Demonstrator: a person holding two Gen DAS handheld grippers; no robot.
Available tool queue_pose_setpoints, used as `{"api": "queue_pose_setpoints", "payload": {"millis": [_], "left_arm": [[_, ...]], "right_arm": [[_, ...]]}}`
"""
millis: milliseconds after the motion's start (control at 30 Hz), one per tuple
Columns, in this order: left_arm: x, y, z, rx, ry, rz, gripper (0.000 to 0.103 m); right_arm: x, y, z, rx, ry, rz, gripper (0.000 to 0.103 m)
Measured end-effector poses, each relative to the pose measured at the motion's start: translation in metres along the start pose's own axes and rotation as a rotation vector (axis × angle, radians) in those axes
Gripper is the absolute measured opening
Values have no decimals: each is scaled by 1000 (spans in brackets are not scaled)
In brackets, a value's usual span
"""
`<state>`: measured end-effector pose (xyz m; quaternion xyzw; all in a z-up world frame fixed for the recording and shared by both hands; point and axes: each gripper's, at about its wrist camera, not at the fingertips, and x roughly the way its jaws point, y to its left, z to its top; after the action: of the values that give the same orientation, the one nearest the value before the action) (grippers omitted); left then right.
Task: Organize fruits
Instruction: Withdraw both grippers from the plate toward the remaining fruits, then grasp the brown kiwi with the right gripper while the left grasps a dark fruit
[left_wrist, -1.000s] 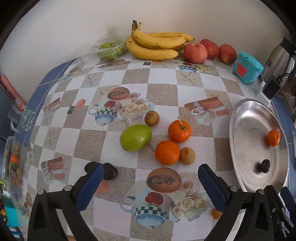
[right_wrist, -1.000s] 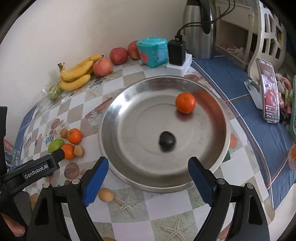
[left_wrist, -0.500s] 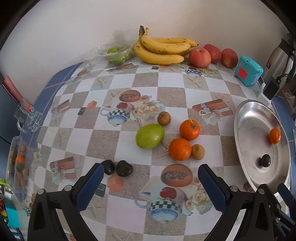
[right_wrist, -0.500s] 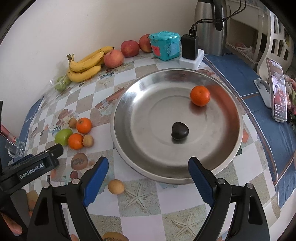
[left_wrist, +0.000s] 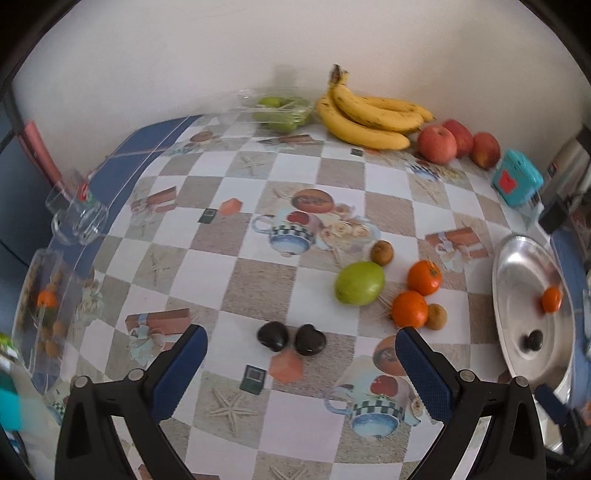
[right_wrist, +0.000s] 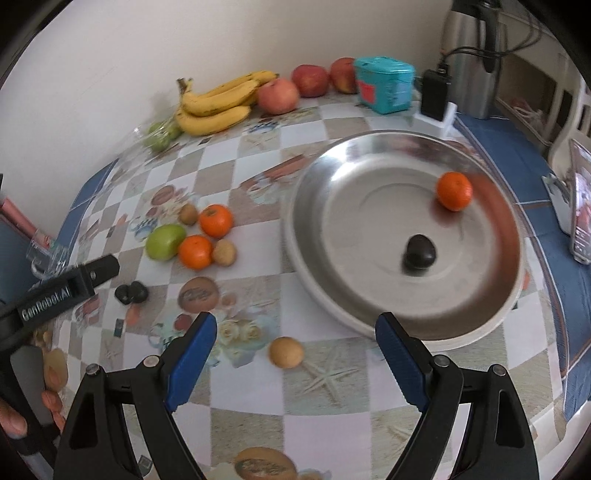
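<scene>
While both open tools shifted, dark fruits now centred.

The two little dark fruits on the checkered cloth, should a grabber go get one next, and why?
Probably yes: the left gripper, open and empty, could lower onto the nearer of the two small dark fruits lying side by side just ahead of its fingers. One dark fruit already sits in the round silver metal tray with an orange tangerine, so these likely join it.

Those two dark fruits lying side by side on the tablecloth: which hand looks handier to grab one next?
Probably the left. The left gripper is open with the two dark fruits lying just ahead between its fingers. The right gripper, also open, faces the metal tray and a small tan fruit.
</scene>
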<state>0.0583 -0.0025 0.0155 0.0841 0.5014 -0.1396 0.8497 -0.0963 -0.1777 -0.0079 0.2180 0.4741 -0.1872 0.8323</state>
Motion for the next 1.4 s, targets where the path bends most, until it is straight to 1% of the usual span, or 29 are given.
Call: {"api": "queue_pose_setpoints", "payload": {"millis": [133, 300, 400, 500, 567, 733, 767, 833, 933, 1067, 1100, 1133, 1267, 1300, 1333, 1400], "left_arm": [[-1, 22, 3, -72, 1, 6, 103], [3, 42, 5, -142, 15, -21, 103], [9, 53, 3, -188, 41, -32, 103], [17, 61, 1, -227, 69, -41, 103], [26, 65, 0, -246, 94, -30, 103], [46, 74, -3, -301, 155, -40, 101], [48, 75, -4, -305, 164, -39, 101], [51, 75, -4, -303, 172, -34, 95], [53, 74, -1, -296, 169, -42, 94], [58, 71, 0, -289, 181, -52, 87], [60, 71, 0, -291, 187, -55, 85], [62, 71, 0, -295, 194, -57, 84], [66, 73, 0, -316, 201, -63, 81], [67, 73, 0, -321, 200, -65, 79], [67, 74, -1, -324, 199, -66, 75], [67, 74, -1, -329, 199, -69, 69]], "right_arm": [[3, 16, -3, -42, 16, 24, 88], [9, 31, -7, -83, 50, 35, 88], [15, 35, -9, -87, 81, 41, 88], [22, 36, -11, -90, 113, 23, 88], [27, 33, -12, -79, 135, 15, 88], [37, 25, -14, -39, 177, 3, 88], [38, 24, -14, -33, 182, 3, 88], [40, 21, -14, -18, 187, 2, 88], [42, 15, -12, 5, 185, -7, 88], [42, 8, -11, 39, 178, -12, 86], [41, 6, -11, 44, 176, -14, 82], [41, 4, -10, 51, 174, -16, 76], [42, 5, -11, 43, 178, -19, 71], [42, 6, -10, 39, 178, -19, 63], [42, 6, -11, 38, 178, -19, 57], [42, 6, -11, 36, 179, -18, 55]]}}
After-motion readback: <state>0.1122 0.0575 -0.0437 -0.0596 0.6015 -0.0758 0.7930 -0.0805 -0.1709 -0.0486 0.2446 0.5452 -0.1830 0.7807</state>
